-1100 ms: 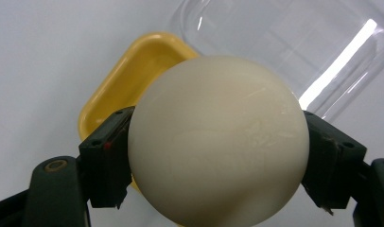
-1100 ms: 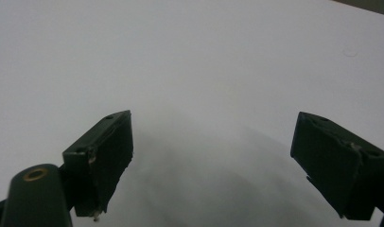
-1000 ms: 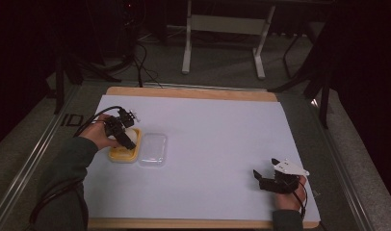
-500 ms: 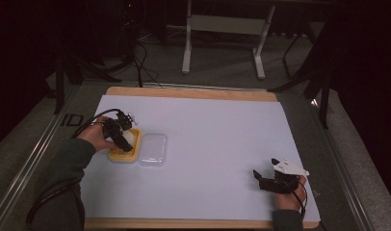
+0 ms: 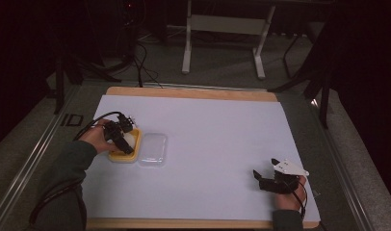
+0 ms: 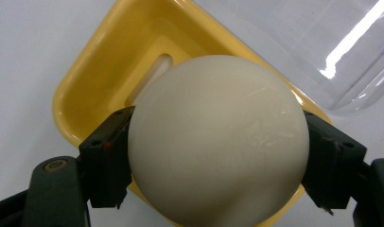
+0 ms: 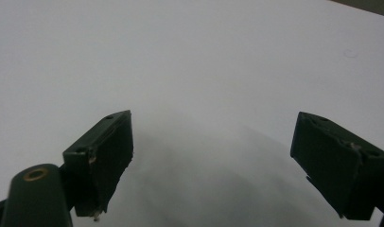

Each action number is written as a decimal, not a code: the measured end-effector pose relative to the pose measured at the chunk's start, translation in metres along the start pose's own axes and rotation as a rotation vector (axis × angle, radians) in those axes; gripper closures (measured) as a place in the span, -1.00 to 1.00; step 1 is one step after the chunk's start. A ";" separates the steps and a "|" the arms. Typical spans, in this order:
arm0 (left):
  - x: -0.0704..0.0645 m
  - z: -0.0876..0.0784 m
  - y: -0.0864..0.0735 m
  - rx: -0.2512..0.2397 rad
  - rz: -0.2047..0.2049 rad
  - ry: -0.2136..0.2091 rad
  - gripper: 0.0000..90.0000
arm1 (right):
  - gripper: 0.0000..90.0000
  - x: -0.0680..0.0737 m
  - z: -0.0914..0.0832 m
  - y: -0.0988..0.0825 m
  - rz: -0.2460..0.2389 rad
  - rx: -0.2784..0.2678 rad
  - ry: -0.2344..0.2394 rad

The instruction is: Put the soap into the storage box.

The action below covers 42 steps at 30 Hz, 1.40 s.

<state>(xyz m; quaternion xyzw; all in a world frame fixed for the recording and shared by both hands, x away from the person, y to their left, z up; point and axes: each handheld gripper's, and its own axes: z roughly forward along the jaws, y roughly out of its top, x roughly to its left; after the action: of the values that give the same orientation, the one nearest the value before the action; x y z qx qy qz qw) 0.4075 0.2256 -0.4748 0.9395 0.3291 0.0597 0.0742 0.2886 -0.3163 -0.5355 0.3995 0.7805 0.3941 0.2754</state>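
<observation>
White ball [image 6: 217, 142]: smooth, faint sheen, hard-looking. Yellow tray [image 6: 98, 80]: glossy moulded plastic. Clear lid [image 6: 322, 42]: transparent plastic, bright glare streak. Table cover [image 5: 222, 139]: matt white, paper-like; table edge [image 5: 193, 93]: light wood. Gripper pads [image 7: 105, 146]: matt black, slightly scuffed.

Dark room, grey carpet floor [image 5: 222, 57], white table frame [image 5: 222, 24], black cables [image 5: 140, 53]

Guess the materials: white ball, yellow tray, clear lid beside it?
White ball: smooth, faintly glossy, with soft highlights and fine scuffs; likely hard plastic, though that's uncertain. Yellow tray: moulded opaque plastic, satin, with rounded stepped walls. Clear lid: thin transparent plastic with sharp glare streaks. The left hand-held gripper clamps the ball.
</observation>
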 end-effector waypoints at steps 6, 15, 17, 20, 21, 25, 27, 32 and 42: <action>0.000 0.006 0.000 0.030 0.018 0.007 -0.49 | -0.69 0.000 0.000 0.000 0.000 0.000 0.000; 0.003 0.013 -0.001 0.013 -0.008 -0.016 -0.49 | -0.69 0.000 0.000 0.000 -0.001 0.000 -0.001; 0.003 0.015 -0.001 0.020 -0.002 -0.012 -0.49 | -0.69 0.000 0.000 0.000 -0.002 0.001 -0.001; 0.004 0.018 -0.001 0.021 -0.004 -0.017 -0.49 | -0.69 0.000 0.000 0.000 -0.003 0.001 -0.003; 0.004 0.018 -0.001 0.024 -0.008 -0.022 -0.49 | -0.69 0.000 0.000 0.000 -0.003 0.000 -0.002; 0.007 0.020 -0.003 0.012 -0.022 -0.045 -0.49 | -0.69 0.001 0.000 0.000 -0.005 0.001 -0.002; 0.008 0.020 -0.005 0.010 -0.022 -0.053 -0.50 | -0.69 0.001 0.000 0.000 -0.004 0.001 -0.002; 0.008 0.022 -0.006 0.009 -0.018 -0.052 -0.59 | -0.69 0.001 0.000 0.000 -0.004 0.001 -0.004; 0.007 0.021 -0.006 -0.005 -0.008 -0.027 -0.67 | -0.69 0.001 0.000 0.000 -0.006 0.001 -0.005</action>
<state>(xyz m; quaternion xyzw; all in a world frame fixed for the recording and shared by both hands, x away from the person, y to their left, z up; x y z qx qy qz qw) 0.4124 0.2322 -0.4957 0.9387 0.3317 0.0478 0.0811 0.2879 -0.3155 -0.5355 0.3985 0.7812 0.3919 0.2782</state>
